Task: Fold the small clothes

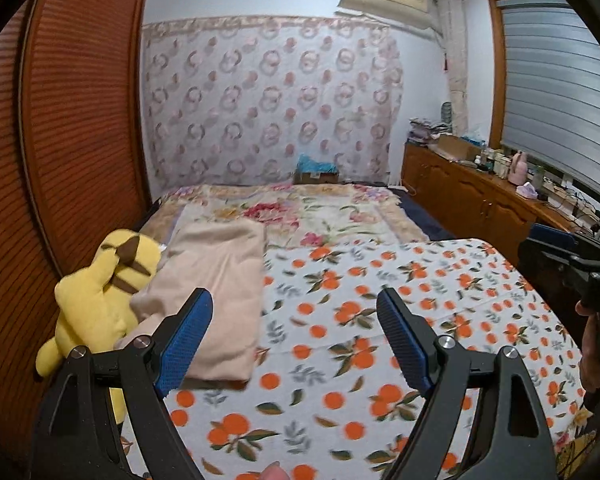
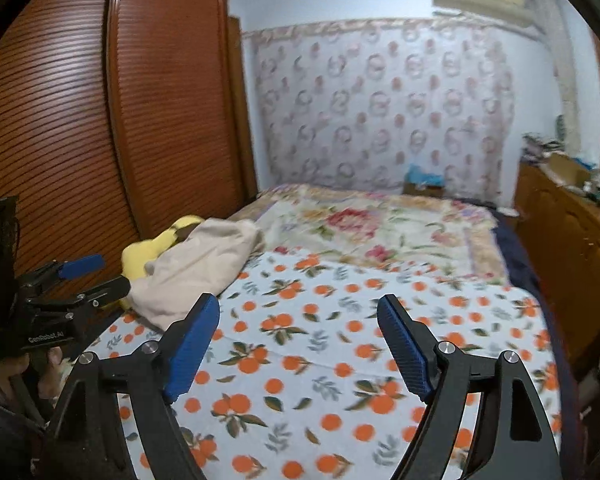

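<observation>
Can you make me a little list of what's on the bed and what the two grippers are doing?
bed cover: orange-print sheet spread flat
clothes: beige garment, folded, at the sheet's left edge
toy: yellow plush beside the garment, next to the wardrobe
left gripper: open, holding nothing
right gripper: open, holding nothing

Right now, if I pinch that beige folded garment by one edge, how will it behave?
The beige folded garment will probably droop and unfold: it looks soft and sags into rounded folds. It seems light. It leans on the yellow plush toy, which may shift.
</observation>
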